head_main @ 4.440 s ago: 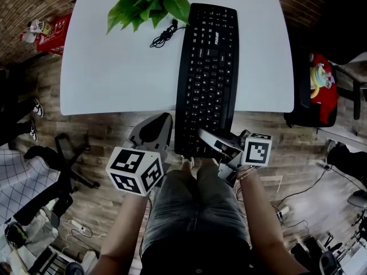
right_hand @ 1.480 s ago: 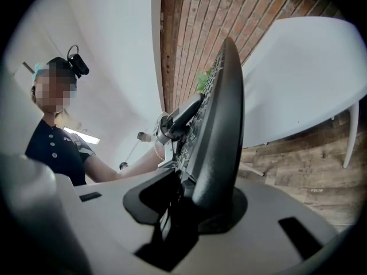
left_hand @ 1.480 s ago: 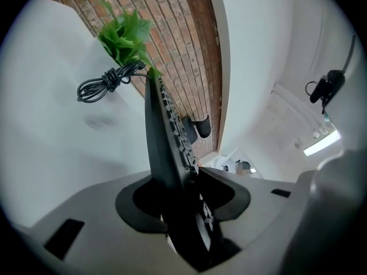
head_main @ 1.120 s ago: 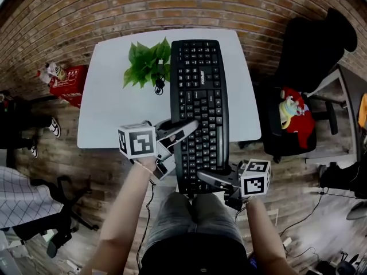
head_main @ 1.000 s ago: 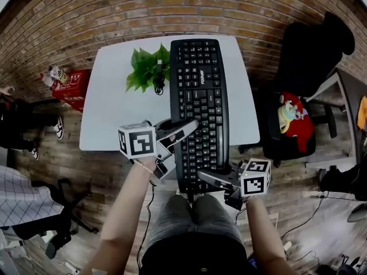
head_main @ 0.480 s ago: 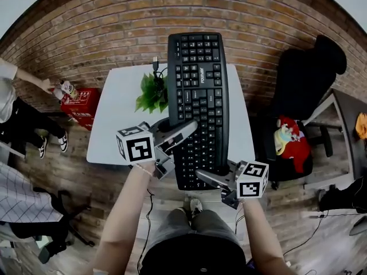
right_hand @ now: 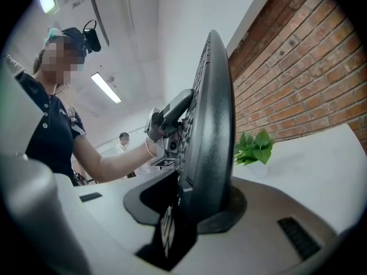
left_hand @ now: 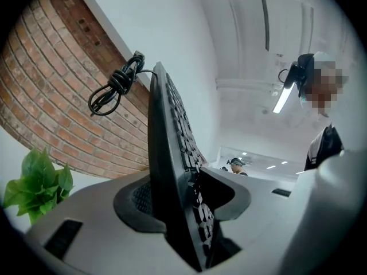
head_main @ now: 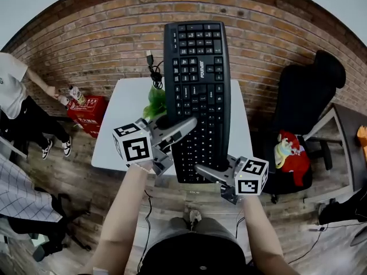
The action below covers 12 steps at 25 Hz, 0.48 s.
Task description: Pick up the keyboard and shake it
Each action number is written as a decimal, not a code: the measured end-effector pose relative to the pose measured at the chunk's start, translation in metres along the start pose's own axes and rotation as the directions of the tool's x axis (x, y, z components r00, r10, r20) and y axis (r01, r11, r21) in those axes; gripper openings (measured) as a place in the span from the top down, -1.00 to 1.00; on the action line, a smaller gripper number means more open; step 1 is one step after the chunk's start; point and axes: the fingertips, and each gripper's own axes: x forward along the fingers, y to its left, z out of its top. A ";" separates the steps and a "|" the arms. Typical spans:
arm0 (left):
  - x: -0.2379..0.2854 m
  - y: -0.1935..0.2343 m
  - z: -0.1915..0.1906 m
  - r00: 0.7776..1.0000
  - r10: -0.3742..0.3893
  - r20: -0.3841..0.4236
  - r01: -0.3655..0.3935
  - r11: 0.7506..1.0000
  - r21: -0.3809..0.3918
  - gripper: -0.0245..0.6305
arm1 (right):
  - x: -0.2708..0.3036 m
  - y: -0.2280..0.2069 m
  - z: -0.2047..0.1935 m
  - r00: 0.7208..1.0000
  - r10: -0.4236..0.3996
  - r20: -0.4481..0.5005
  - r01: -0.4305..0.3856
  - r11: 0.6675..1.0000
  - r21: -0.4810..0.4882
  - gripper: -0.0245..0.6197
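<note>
The black keyboard (head_main: 196,90) is held up in the air above the white table (head_main: 121,125), its key side facing me. My left gripper (head_main: 184,125) is shut on its left long edge near the close end. My right gripper (head_main: 202,170) is shut on the close short end. In the left gripper view the keyboard (left_hand: 170,153) stands edge-on, clamped in the left gripper (left_hand: 182,195), with its coiled cable (left_hand: 113,86) hanging free. In the right gripper view the keyboard (right_hand: 213,119) fills the right gripper (right_hand: 192,206), and the left gripper (right_hand: 172,111) shows beyond.
A green potted plant (head_main: 155,101) stands on the table under the keyboard. Behind is a brick wall (head_main: 103,44). A black office chair (head_main: 309,93) and a red toy (head_main: 288,153) are at the right. A red box (head_main: 87,112) and a person (head_main: 17,99) are at the left.
Both grippers have risen with the keyboard, which now hangs well above the table. Its cable has come off the table and dangles. The grips have stayed the same.
</note>
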 end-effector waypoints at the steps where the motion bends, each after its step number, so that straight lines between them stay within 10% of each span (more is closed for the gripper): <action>1: 0.000 -0.001 0.005 1.000 0.002 0.005 -0.002 1.000 0.014 0.36 | 0.001 -0.001 0.004 1.000 0.004 0.002 -0.004 1.000 -0.012 0.54; 12: 0.000 -0.014 0.056 0.999 -0.027 0.045 0.018 0.979 0.201 0.35 | 0.017 -0.016 0.049 0.999 0.030 0.028 -0.026 0.989 -0.143 0.57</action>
